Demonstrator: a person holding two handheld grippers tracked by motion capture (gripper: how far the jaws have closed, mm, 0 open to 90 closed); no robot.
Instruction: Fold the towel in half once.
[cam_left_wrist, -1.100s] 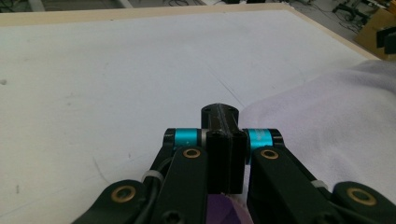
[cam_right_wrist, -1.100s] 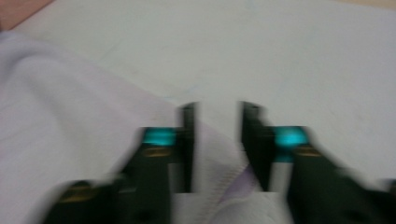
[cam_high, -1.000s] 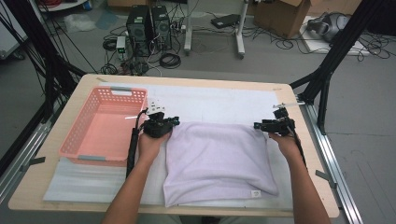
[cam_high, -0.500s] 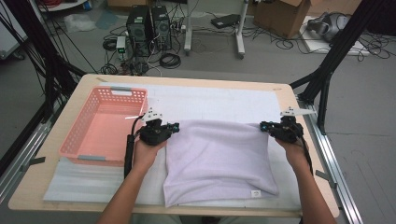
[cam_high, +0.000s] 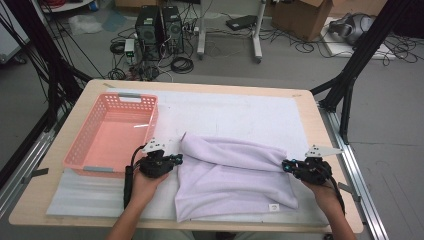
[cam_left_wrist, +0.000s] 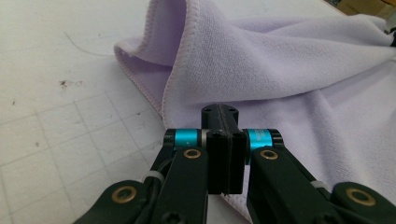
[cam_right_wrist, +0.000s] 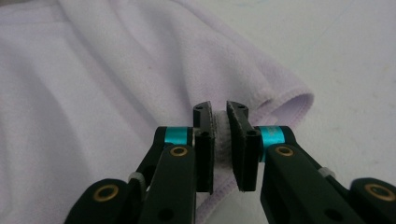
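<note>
A lavender towel (cam_high: 235, 180) lies on the white mat, its far edge lifted and drawn back over itself into a soft roll. My left gripper (cam_high: 176, 159) is shut on the towel's left far corner; in the left gripper view the jaws (cam_left_wrist: 219, 112) meet with towel (cam_left_wrist: 289, 60) running under and past them. My right gripper (cam_high: 286, 165) holds the right far corner. In the right gripper view its jaws (cam_right_wrist: 218, 109) have just been opening slightly, with the towel's (cam_right_wrist: 93, 70) hem still bunched and pinched between the pads.
A pink plastic basket (cam_high: 82, 150) stands empty at the left, close beside my left hand. The white mat (cam_high: 235, 112) covers most of the wooden table (cam_high: 200, 85). Black frame posts stand at both sides of the table.
Both hands have moved toward the table's near edge, dragging the towel's far corners with them. The towel's far edge, flat before, now folds over the rest.
</note>
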